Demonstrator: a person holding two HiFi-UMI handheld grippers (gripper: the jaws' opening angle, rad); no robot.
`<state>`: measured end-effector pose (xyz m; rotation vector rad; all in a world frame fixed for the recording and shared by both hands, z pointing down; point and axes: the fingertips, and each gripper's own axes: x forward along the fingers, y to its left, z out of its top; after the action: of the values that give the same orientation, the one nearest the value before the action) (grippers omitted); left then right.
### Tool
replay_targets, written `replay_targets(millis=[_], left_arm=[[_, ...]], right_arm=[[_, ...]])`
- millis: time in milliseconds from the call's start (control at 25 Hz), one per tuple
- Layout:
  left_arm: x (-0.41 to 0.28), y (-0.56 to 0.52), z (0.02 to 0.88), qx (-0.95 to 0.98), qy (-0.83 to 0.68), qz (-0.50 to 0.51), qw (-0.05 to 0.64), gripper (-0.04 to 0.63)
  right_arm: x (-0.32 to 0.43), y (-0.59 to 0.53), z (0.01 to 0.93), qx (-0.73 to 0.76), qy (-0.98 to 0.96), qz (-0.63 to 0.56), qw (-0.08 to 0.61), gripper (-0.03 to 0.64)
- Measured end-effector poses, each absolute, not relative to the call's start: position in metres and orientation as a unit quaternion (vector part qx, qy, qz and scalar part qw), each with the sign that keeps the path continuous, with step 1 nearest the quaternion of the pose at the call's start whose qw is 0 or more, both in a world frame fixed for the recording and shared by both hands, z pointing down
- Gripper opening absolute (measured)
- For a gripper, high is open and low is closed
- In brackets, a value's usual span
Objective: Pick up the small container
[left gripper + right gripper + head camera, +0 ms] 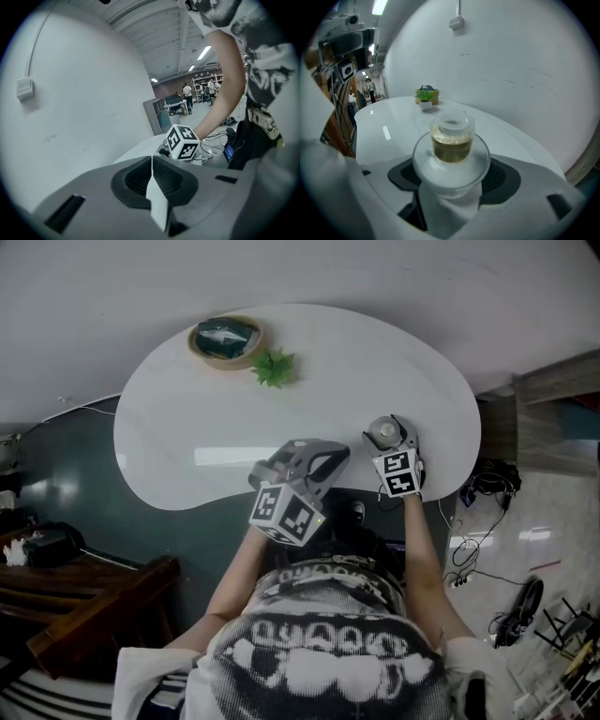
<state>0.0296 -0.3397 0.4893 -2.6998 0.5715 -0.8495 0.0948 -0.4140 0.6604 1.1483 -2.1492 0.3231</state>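
White wall (pixel 281 268) is seen behind a glossy white, kidney-shaped tabletop (pixel 187 418), and dark green floor is seen below its front edge. At the far left of the tabletop, close to the wall, a round tan bowl (pixel 226 340) with something dark teal inside is set, and a small green plant (pixel 274 367) is placed just beside it on the right. Nearer the person, at the front edge of the tabletop, the left tool (pixel 333 454) is held with its marker cube toward the body; in the left gripper view its jaws are pressed together along one seam, and nothing is caught between them. Further right, near the front right edge of the tabletop, the right tool (pixel 392 439) is closed on the small container (pixel 382 432). In the right gripper view this container is shown as a clear glass jar with a wide rim and a clear lid, partly filled with amber liquid, gripped low between the dark pads and kept upright. Whether its base touches the tabletop cannot be told. Past the right end of the tabletop, black cables (pixel 487 488) are seen on a pale floor.
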Motion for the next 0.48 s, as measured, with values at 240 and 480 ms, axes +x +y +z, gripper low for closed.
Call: replay_targets(millis=[240, 480], left_arm=[[0.031, -0.335, 0.487, -0.928, 0.196, -0.29, 0.129, 0.009], [0.035, -0.327, 0.487, -0.928, 0.195, -0.289, 0.13, 0.011]], right_arm=[[0.091, -0.403, 0.652, 0.427, -0.829, 0.108, 0.345, 0.333], [0.091, -0.396, 0.625, 0.425, -0.839, 0.094, 0.327, 0.333]])
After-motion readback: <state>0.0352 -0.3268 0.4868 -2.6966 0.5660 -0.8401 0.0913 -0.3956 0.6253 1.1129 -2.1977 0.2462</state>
